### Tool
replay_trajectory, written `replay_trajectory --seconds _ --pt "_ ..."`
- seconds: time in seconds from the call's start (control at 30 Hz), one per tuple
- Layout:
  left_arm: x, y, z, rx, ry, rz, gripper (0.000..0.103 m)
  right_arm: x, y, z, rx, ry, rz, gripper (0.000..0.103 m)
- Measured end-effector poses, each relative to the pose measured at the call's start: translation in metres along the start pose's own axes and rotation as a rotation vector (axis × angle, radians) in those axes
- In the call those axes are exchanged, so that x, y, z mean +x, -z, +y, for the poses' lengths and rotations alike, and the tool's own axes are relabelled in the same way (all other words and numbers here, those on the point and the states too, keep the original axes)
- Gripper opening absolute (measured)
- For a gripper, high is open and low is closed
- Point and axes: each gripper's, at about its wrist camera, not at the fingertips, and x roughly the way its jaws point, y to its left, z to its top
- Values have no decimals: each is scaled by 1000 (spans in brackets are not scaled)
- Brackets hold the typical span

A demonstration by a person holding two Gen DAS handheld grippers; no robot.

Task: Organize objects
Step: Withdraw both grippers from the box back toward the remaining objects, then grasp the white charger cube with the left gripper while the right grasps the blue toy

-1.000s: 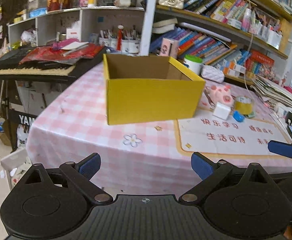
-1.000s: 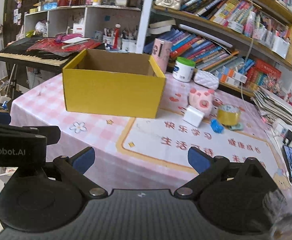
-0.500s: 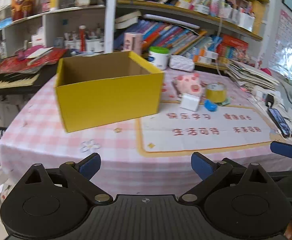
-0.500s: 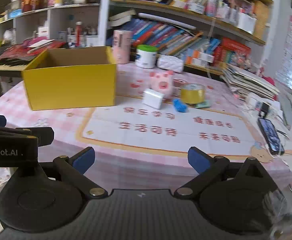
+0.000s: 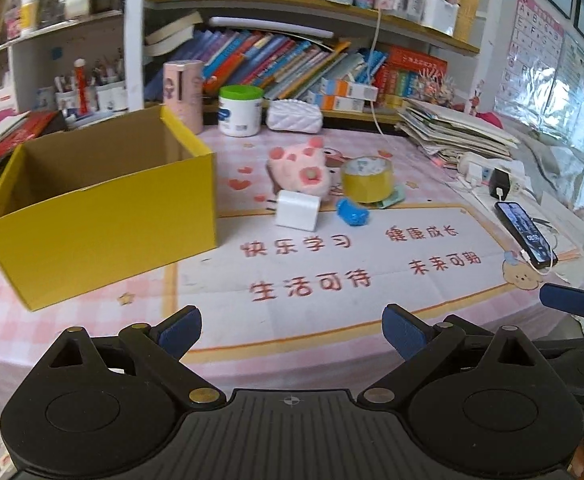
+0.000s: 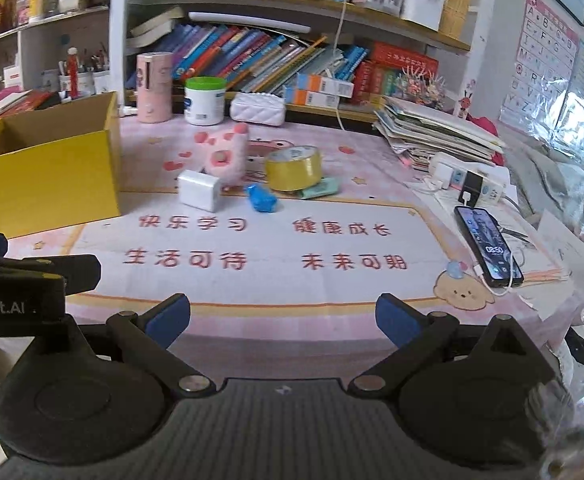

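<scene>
Both views have swung rightward since a second ago, so the open yellow cardboard box (image 5: 104, 208) now sits at the left and the small items fill the middle of the bench (image 5: 332, 288). Left gripper (image 5: 292, 330) and right gripper (image 6: 282, 318) hover over the near edge, each with its jaws apart and holding nothing. Just right of the box lie a white cube-shaped plug charger (image 5: 297, 210), a pink plush pig (image 5: 300, 170) touching it from behind, a small blue crumpled object (image 5: 352, 212), and a yellow roll of tape (image 5: 367, 179) resting on a green pad. A black smartphone (image 6: 488, 246) lies near the right edge, cabled.
</scene>
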Motion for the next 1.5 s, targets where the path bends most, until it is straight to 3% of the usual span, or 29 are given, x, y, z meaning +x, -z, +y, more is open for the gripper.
replay_trajectory --seconds 0.5,0.87,0.93,1.1,1.27,1.5 --pt "53 -28 -30 -15 -1 37 98 53 -24 -41 -4 -8 50 100" --pt "80 -50 -38 -70 -87 32 97 94 -51 -58 -48 -92 44 97" --pt "85 -56 -38 -82 -104 25 97 102 -55 -61 -57 -109 48 92" --pt "109 -74 -40 -85 -146 9 91 123 -62 -64 -80 -159 65 81" --pt "142 -87 -40 -81 -192 -1 89 139 -69 -63 -127 -210 62 80" --pt "194 -89 -39 -41 -227 49 77 156 -76 -59 -188 -268 51 80"
